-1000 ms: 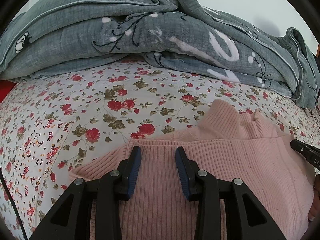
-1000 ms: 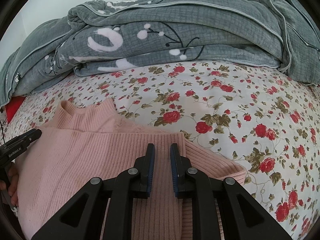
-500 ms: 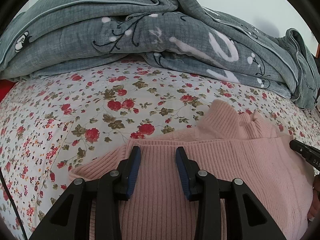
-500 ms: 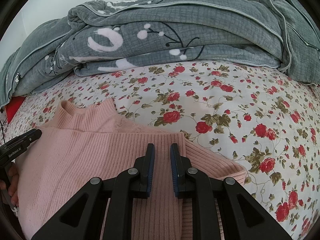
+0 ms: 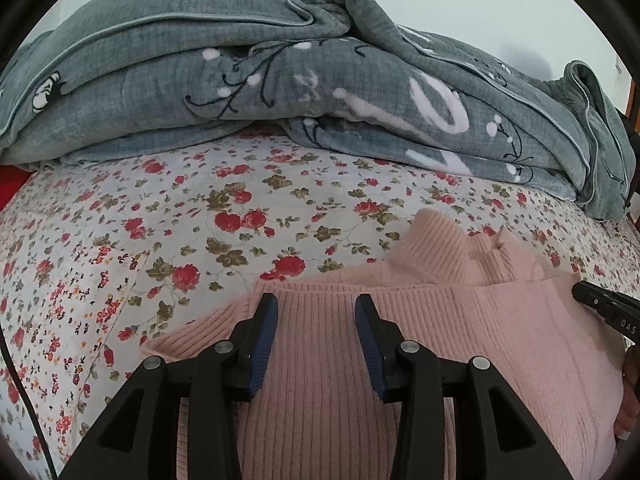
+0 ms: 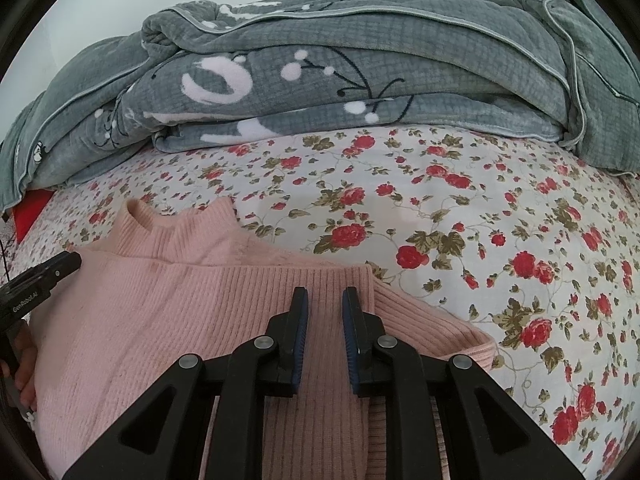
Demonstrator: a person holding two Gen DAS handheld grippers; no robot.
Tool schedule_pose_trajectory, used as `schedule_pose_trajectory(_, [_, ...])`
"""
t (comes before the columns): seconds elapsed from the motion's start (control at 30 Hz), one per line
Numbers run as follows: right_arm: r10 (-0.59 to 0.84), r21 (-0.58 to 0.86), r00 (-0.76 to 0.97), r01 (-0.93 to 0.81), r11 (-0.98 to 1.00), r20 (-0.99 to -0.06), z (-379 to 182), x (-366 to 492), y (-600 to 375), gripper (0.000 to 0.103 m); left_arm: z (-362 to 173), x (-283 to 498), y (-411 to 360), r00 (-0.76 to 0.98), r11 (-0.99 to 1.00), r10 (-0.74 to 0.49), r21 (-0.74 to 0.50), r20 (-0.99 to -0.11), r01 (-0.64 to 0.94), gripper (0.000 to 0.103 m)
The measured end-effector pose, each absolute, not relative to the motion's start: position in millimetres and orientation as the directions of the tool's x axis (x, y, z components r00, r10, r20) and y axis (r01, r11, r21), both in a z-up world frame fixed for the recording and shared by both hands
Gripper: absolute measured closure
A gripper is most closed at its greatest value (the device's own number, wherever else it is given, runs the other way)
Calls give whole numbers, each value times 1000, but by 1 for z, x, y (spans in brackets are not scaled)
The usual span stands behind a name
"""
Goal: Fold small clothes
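Pink sweater [image 5: 460, 360] lies folded on the flowered bed [image 5: 200, 220]

Both grippers' fingers have just eased apart over its top fold: left gripper [image 5: 316, 308] wider, right gripper [image 6: 325, 300] narrower; grey quilt [image 6: 360, 60] at twelve o'clock.

Right claw [image 6: 324, 300] parted over pink sweater [image 6: 160, 320], floral bedsheet [image 6: 480, 208]

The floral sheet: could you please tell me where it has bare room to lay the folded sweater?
The floral sheet lies bare in a wide band between the pink sweater and the grey blanket, and to the sweater's right. The left wrist view shows more bare sheet beyond the sweater's left sleeve. It is crowded along the blanket's edge.
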State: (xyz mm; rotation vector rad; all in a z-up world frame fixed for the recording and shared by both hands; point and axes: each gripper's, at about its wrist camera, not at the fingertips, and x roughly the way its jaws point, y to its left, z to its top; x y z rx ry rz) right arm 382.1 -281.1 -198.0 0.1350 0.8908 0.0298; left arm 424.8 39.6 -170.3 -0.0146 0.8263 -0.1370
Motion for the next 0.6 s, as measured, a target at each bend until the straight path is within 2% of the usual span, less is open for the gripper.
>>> schedule_pose_trajectory(0.2, [104,148,628,18,989,-771,-198,383,-282,80,-168,424,40,671,989,-143,-76,-727,129,58])
schedule_pose_trajectory(0.23, [105,149,629,17,989,-771,-198,383,-282,80,-167,424,39,670,987,-154,-80,-727,140,52])
schedule_pose_trajectory(0.4, [105,160,641,28,987,-761,-192,377,-286,77,-156,414,42,702,977,-210,-116,-680,180,35])
schedule_pose_trajectory(0.5, [84,135,644,30,990,-761,-177,365,-286,59,-145,403,51,745,969,-246,-161,-620,186,32])
schedule_pose_trajectory(0.57, [95,141,683,11,990,-724,-161,341,-288,36,-137,396,57,768,964,-263,-184,-584,190,31])
schedule_pose_trajectory(0.6, [99,140,701,2,990,-707,-154,329,-290,30,-132,391,59,785,967,-253,-180,-566,182,31])
